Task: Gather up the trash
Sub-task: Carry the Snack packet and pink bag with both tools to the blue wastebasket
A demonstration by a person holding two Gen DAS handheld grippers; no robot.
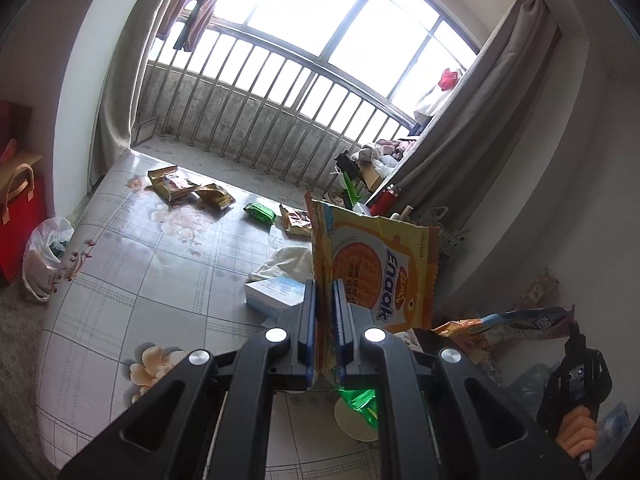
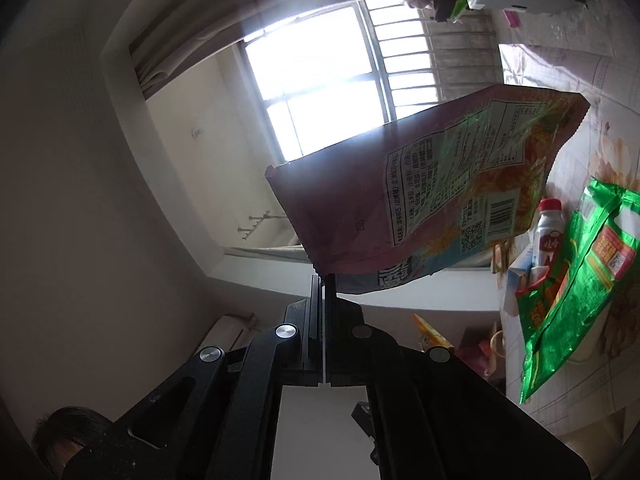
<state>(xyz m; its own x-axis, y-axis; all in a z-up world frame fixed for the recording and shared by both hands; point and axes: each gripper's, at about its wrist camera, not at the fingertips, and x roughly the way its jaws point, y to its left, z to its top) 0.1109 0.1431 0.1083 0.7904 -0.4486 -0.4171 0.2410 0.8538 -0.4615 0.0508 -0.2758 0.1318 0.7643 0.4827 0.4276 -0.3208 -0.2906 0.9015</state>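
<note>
In the left wrist view my left gripper (image 1: 325,286) is shut on the lower edge of a yellow-orange Enaak snack wrapper (image 1: 376,264), which stands upright above the bed (image 1: 132,280). Further wrappers lie on the sheet: brown-gold ones (image 1: 172,184), a green one (image 1: 260,213), another brown one (image 1: 294,220). At the lower right a hand holds my right gripper (image 1: 575,330), shut on a purple snack bag (image 1: 520,322). In the right wrist view the right gripper (image 2: 322,278) pinches a corner of that purple bag (image 2: 420,200), tilted up toward the window. A green wrapper (image 2: 572,280) hangs at the right.
A white box (image 1: 276,296) and a white cloth (image 1: 288,260) lie on the bed. A plastic bag (image 1: 44,256) and red bags (image 1: 20,216) stand at the left. Window railing (image 1: 280,92), curtain (image 1: 480,140) and clutter (image 1: 376,168) are behind. A small bottle (image 2: 548,224) stands beside the green wrapper.
</note>
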